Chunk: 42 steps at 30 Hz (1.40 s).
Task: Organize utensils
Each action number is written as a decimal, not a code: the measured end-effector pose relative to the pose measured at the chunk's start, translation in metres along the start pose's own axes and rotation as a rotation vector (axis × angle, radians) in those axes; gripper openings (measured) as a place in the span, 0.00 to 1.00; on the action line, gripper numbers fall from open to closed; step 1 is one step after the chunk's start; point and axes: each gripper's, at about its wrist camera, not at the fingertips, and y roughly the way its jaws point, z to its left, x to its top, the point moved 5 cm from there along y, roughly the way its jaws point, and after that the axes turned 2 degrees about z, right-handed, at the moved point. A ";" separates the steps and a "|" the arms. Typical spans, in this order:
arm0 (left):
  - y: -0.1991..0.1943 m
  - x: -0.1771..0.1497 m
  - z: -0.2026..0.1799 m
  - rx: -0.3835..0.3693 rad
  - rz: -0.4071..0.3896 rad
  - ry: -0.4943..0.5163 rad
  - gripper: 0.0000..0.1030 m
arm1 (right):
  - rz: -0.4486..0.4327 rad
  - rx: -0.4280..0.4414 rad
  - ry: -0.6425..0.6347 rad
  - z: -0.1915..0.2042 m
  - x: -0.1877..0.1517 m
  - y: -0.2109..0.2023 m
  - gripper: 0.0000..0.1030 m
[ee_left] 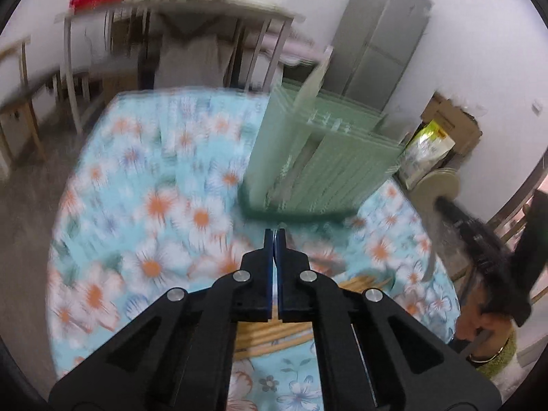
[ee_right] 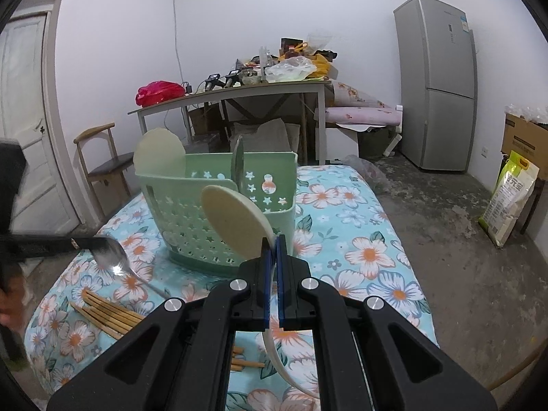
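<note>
My right gripper (ee_right: 274, 243) is shut on a cream rice paddle (ee_right: 236, 226). Its round head stands in front of the green perforated basket (ee_right: 191, 205), and its handle curves down under the fingers. At the left of the right wrist view, my left gripper (ee_right: 77, 242) is shut on a metal spoon (ee_right: 111, 257), held at the bowl end with the handle slanting down toward the cloth. In the blurred left wrist view the left gripper (ee_left: 275, 234) is shut just before the basket (ee_left: 325, 157). Wooden chopsticks (ee_right: 106, 311) lie on the floral cloth.
The basket holds another cream paddle (ee_right: 159, 150) and an upright metal utensil (ee_right: 237, 161). The floral-covered table (ee_right: 370, 253) ends close on the right. Beyond it are a chair (ee_right: 102, 164), a cluttered desk (ee_right: 239, 90), a fridge (ee_right: 435, 82) and a bag (ee_right: 510, 198).
</note>
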 end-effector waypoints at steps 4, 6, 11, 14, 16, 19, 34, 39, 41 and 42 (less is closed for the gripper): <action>-0.049 0.034 -0.016 0.023 -0.151 0.072 0.01 | -0.005 0.000 0.005 -0.002 0.000 -0.001 0.03; -0.069 0.048 -0.020 0.030 -0.215 0.089 0.00 | -0.006 0.001 0.008 -0.003 0.000 -0.002 0.03; -0.107 0.084 -0.028 0.139 -0.390 0.175 0.00 | -0.005 0.008 0.019 -0.005 0.000 -0.002 0.03; -0.114 0.098 -0.031 0.180 -0.444 0.196 0.00 | -0.006 0.014 0.025 -0.006 0.000 -0.003 0.03; -0.111 0.105 -0.032 0.192 -0.454 0.209 0.00 | -0.006 0.012 0.026 -0.007 0.000 -0.003 0.03; -0.098 0.111 -0.034 0.230 -0.444 0.248 0.00 | -0.007 0.012 0.031 -0.008 0.000 -0.004 0.03; -0.005 0.100 -0.039 0.229 -0.269 0.295 0.04 | -0.001 0.006 0.031 -0.011 0.000 -0.003 0.03; -0.003 0.101 -0.029 0.146 -0.278 0.214 0.29 | 0.000 0.004 0.040 -0.015 0.000 -0.003 0.03; -0.007 0.101 -0.025 0.127 -0.288 0.193 0.30 | -0.003 0.004 0.051 -0.018 0.001 -0.004 0.03; -0.009 0.101 -0.022 0.127 -0.294 0.183 0.32 | -0.005 0.006 0.058 -0.019 0.002 -0.004 0.03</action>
